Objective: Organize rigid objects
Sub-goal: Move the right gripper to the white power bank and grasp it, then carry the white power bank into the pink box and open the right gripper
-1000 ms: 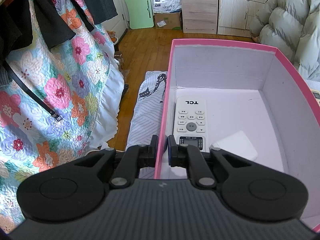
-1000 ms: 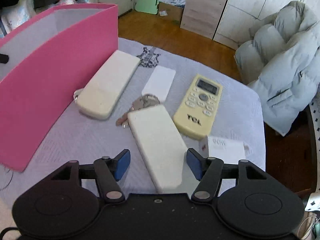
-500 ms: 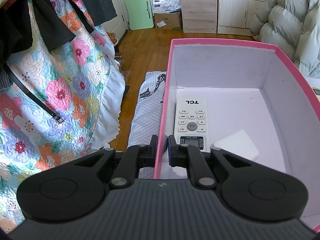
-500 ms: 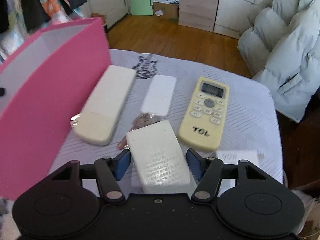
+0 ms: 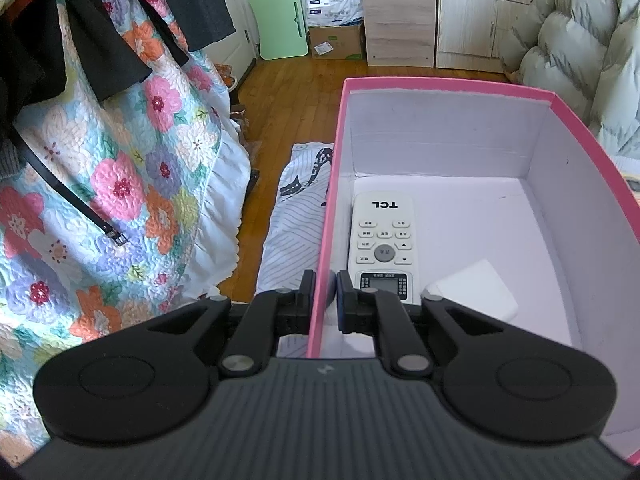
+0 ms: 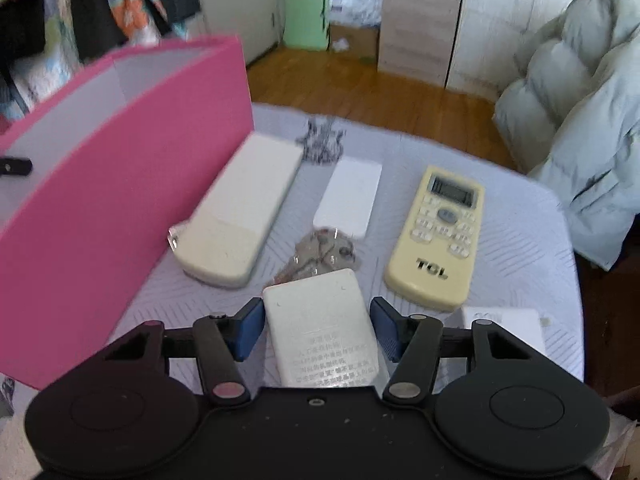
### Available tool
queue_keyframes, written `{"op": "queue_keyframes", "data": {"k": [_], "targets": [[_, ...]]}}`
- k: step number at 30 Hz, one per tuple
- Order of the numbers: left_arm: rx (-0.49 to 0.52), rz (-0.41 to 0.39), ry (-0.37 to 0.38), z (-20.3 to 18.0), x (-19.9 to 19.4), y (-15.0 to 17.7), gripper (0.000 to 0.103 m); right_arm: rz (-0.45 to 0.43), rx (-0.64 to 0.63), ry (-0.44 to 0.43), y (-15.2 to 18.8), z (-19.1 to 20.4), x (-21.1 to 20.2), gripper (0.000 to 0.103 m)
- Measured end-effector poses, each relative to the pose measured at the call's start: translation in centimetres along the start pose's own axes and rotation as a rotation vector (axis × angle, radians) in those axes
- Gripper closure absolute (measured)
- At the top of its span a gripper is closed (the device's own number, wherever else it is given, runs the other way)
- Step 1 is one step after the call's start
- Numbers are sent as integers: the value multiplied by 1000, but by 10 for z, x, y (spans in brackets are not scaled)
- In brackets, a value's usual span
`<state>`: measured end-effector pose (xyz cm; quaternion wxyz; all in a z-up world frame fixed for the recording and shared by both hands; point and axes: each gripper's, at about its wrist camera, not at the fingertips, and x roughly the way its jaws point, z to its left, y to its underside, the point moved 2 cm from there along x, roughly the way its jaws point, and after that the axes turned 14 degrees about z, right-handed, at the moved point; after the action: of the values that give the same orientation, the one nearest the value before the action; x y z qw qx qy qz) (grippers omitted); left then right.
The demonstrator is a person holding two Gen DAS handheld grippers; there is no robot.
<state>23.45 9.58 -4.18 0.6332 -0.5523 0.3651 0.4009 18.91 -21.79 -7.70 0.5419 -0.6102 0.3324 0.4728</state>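
At the lower centre of the right wrist view, the right gripper (image 6: pixel 317 330) straddles a white slab-shaped device (image 6: pixel 322 328) lying back-up on the grey-clothed worktop (image 6: pixel 516 240); its jaws are closing, with the slab between the blue pads and a thin gap visible on each side. The slab looks like a rigid plastic shell, probably light, with smooth and somewhat slippery faces and rounded corners, so the long flat side edges, near its middle, seem the soundest place to pinch; a hold near one end would likely let it swing. A bunch of keys (image 6: pixel 320 252) lies touching or just beyond its far end and could be dragged along. In the left wrist view, the left gripper (image 5: pixel 323 294) is clamped narrowly on the near left wall of the pink box (image 5: pixel 448 84), one finger outside and one inside, steadying thin card that would likely flex. Inside the box, a white TCL remote (image 5: pixel 382 240) rests against that wall.
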Motion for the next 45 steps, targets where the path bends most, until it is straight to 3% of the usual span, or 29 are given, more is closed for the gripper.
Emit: {"op": "queue_keyframes", "data": {"k": [6,16,24,31,34,40,45], "targets": [[-20,-11,8,6,0,1,94,-111,129,2,13,-6,-43,42],[-14,-16,-6,0,-1,1,93,-258,94,42,19,15,-96,44],[-10,-16,-8,-1,-1,3,93,-370,42,84,5,36,-118,45],[-18,-16,-4,-1,-1,4,93,-386,22,37,-4,51,-129,45],[-14,-17,-4,-2,-2,4,94,-454,-37,50,-10,63,-149,45],[-17,-17,-2,-3,-1,4,94,-519,-181,-22,-47,89,-184,45],[-28,-18,7,-1,-2,2,94,-507,-267,-114,-84,120,-170,45]]}}
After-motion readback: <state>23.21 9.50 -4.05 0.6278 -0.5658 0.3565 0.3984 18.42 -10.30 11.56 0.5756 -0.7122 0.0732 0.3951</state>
